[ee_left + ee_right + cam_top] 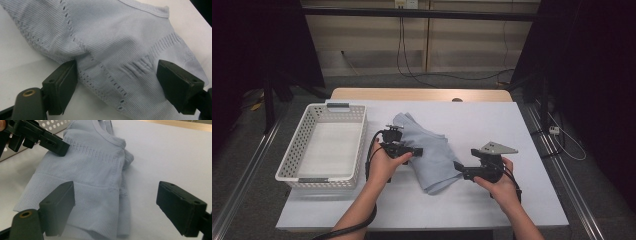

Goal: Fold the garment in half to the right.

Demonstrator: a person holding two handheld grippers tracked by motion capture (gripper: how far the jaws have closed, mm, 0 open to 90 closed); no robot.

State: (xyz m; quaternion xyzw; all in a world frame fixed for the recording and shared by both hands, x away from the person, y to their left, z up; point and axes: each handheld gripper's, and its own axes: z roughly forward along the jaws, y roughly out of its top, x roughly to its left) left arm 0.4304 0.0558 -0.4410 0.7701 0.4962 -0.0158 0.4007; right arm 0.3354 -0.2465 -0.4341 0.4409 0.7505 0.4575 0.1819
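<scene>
Pale blue knit garment (430, 150), ribbed, folded, rumpled

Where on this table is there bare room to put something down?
Free: the white tabletop beyond and right of the pale blue knit garment, the front strip near the person, and inside the white basket. Crowded: the middle, where the left gripper and right gripper flank the garment.

White table (512, 200): garment (432, 150), basket (357, 150)
</scene>
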